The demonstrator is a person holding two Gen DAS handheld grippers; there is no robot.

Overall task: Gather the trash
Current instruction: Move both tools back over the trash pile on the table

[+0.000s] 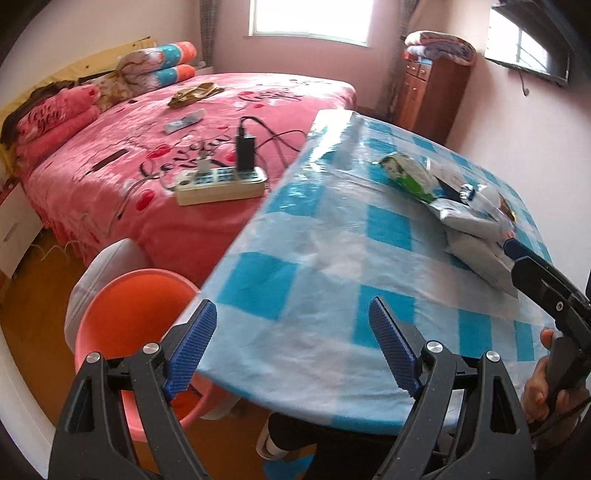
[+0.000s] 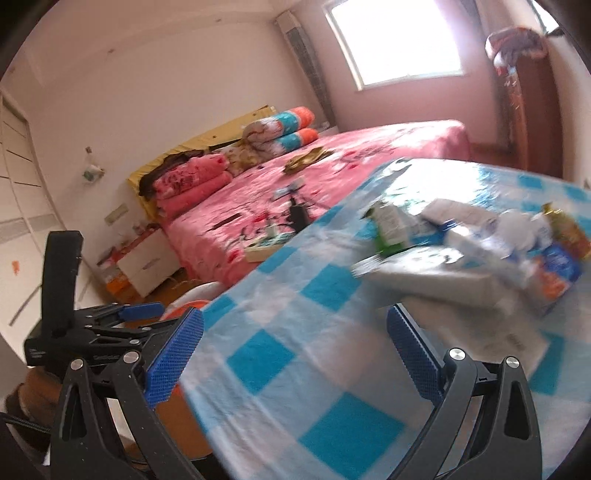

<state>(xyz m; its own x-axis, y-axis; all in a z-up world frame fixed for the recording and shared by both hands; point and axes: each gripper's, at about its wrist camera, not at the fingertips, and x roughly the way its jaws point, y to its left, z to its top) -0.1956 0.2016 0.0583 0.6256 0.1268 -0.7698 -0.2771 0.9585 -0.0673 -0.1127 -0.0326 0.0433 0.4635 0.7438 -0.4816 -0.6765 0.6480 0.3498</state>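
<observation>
Left wrist view shows the left tool point(image 1: 291, 343) wide and empty over the near edge of the counter point(image 1: 314, 295). Right tool point(image 2: 295, 354) is wide and empty too. Farther off, the wrapper pile point(image 1: 469, 221) lies ahead to the right, nearer the right tool, long side slanting away.

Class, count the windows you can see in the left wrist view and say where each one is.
2. One window is in the far wall, beyond the bed. The other window is on the right wall, past the cabinet, partly covered by a dark screen.
</observation>
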